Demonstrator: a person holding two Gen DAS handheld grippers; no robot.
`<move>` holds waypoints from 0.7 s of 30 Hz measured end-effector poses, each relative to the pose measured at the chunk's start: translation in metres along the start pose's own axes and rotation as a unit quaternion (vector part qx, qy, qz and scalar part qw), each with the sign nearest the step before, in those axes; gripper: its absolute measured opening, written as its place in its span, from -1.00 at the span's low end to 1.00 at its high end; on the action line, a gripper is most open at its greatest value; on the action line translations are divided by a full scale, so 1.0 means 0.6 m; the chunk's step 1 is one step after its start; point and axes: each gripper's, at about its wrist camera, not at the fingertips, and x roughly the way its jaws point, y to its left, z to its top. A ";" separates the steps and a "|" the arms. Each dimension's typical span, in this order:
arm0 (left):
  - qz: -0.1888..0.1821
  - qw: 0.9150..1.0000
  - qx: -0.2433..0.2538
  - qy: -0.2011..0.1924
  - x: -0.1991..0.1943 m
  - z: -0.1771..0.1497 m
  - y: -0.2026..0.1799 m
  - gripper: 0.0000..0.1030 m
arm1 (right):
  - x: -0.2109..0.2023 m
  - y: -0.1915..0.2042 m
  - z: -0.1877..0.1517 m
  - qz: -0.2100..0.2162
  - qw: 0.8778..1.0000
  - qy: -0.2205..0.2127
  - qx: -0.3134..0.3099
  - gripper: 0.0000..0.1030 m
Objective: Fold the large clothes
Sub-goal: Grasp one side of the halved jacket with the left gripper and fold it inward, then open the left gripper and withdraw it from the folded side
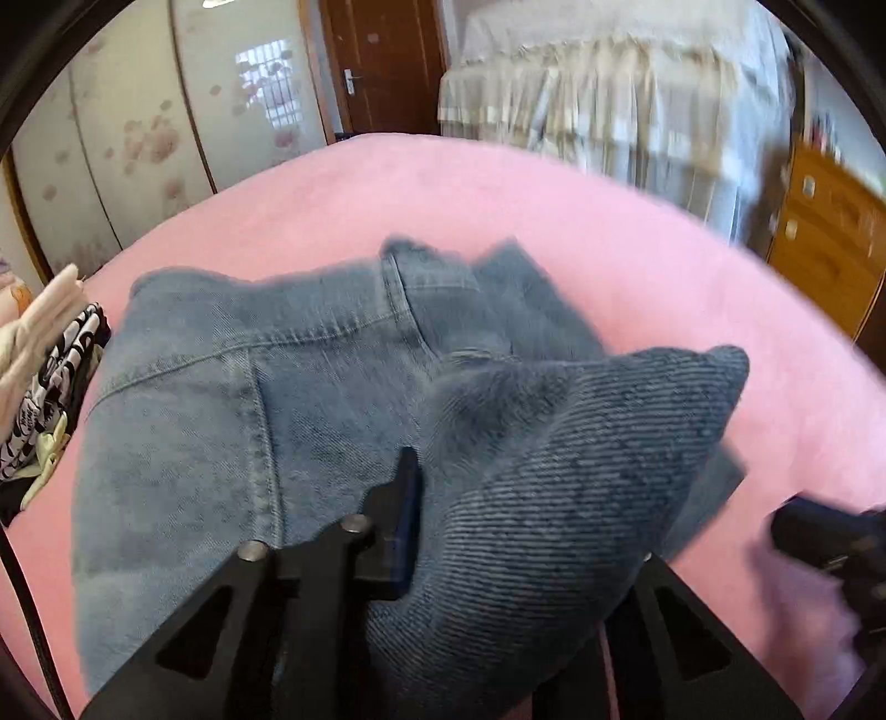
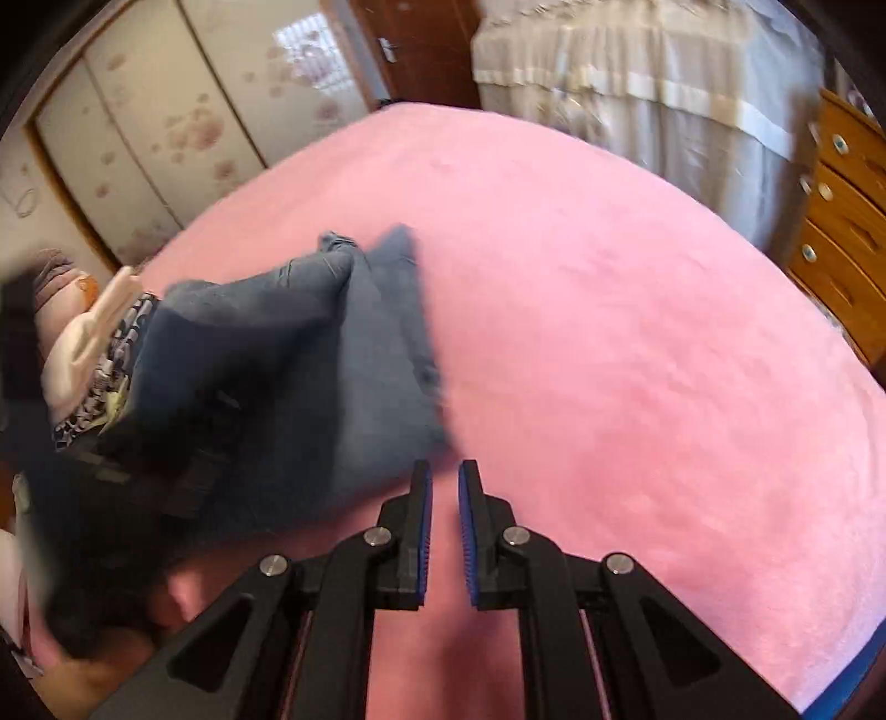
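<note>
Fingers of the left gripper point(image 1: 493, 531) have a fold of the blue jeans point(image 1: 232, 387) bunched between them; only the left finger point(image 1: 407, 498) shows, the denim hides the other, and whether the pads press the cloth cannot be told. Beyond those fingers the rest of the jeans lies spread on the pink bed point(image 1: 637, 232), waistband end farthest away. To their left, at the bed's edge, sits a stack of folded clothes point(image 1: 50, 382), patterned black-and-white under cream. To their right a blurred part of the right gripper shows.

Right gripper point(image 2: 444, 482) fingers point(image 2: 423, 520) stand nearly together with a narrow gap, nothing between them, over bare pink bed. The jeans lie just to the left of their tips, not touching. Farther left a dark blurred shape covers the denim. Ahead stand a floral wardrobe point(image 2: 155, 133), a brown door point(image 2: 426, 50) and a wooden dresser point(image 2: 841, 232).
</note>
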 end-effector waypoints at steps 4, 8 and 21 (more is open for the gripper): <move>-0.059 0.998 0.019 -0.009 -0.038 0.001 -0.012 0.60 | -0.002 -0.002 -0.004 0.002 1.000 0.000 -0.004 -0.81; -0.056 0.997 0.036 -0.028 -0.098 0.005 0.001 0.67 | -0.015 -0.008 0.005 0.020 1.000 -0.007 -0.001 -0.81; -0.013 0.995 -0.097 -0.037 -0.220 -0.018 0.223 0.89 | -0.042 0.057 0.062 0.089 0.995 -0.021 -0.045 -0.11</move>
